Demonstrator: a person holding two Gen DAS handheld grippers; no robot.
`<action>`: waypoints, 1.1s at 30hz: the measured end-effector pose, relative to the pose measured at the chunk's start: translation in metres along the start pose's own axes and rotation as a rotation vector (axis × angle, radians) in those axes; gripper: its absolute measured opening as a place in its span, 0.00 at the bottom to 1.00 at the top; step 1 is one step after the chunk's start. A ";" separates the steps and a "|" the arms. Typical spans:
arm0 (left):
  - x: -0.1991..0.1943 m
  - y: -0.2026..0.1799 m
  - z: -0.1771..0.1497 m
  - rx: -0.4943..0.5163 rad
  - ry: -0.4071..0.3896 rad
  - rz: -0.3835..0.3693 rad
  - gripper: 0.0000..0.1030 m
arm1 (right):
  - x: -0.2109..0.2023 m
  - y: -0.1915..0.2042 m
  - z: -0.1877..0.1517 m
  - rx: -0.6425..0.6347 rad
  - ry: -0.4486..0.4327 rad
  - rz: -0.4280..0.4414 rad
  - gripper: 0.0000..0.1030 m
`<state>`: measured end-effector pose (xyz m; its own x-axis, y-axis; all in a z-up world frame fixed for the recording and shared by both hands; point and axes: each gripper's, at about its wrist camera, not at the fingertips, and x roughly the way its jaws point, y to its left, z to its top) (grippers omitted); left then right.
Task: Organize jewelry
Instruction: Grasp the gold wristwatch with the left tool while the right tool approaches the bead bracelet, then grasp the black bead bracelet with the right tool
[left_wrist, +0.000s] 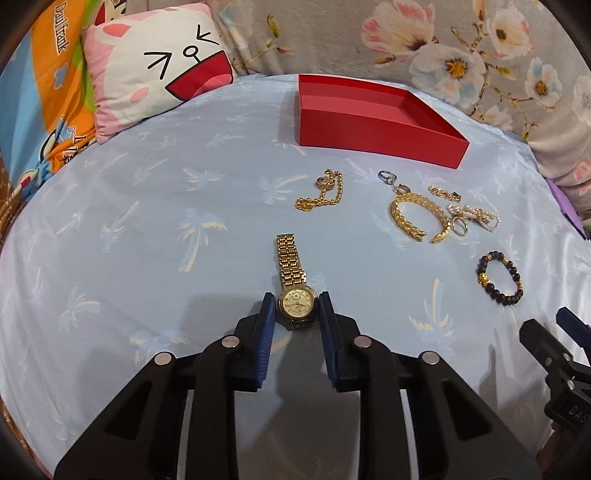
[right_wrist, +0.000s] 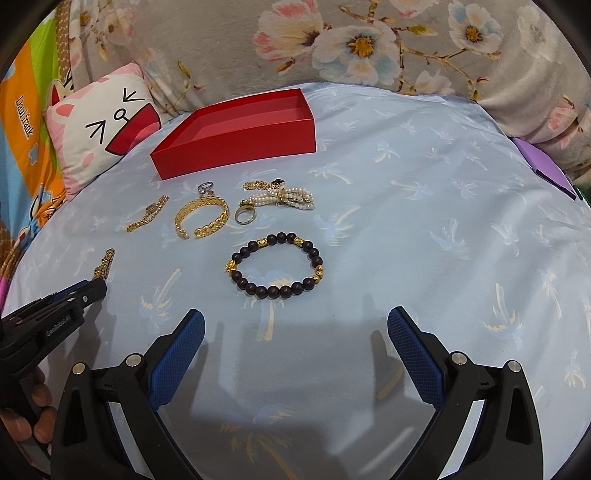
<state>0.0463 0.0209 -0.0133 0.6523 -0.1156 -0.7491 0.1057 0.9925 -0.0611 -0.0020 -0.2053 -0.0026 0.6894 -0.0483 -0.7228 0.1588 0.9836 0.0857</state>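
Gold watch (left_wrist: 296, 303) is sitting between the narrowed, not yet closed left gripper (left_wrist: 296, 309); the right gripper (right_wrist: 295, 325) is gaping wide before the beaded bracelet (right_wrist: 276, 264). Ahead, the red box (left_wrist: 373, 127) is waiting empty, sorting seemingly unstarted.

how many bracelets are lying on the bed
3, counting clear ones: the gold cuff bracelet near the middle, the dark bead bracelet nearest the right gripper, and the pearl bracelet behind it. Tangled chains may hide more.
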 end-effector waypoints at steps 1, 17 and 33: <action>-0.001 0.001 -0.001 0.003 -0.002 -0.006 0.22 | 0.000 0.000 0.000 -0.001 0.000 -0.001 0.95; -0.011 0.002 0.000 -0.002 -0.020 -0.045 0.22 | 0.020 -0.009 0.024 0.016 0.024 0.019 0.72; -0.003 0.001 0.007 0.000 -0.018 -0.049 0.22 | 0.045 -0.007 0.033 -0.043 0.060 -0.014 0.07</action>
<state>0.0493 0.0222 -0.0063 0.6599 -0.1650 -0.7330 0.1384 0.9856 -0.0973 0.0508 -0.2199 -0.0132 0.6434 -0.0530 -0.7637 0.1367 0.9895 0.0466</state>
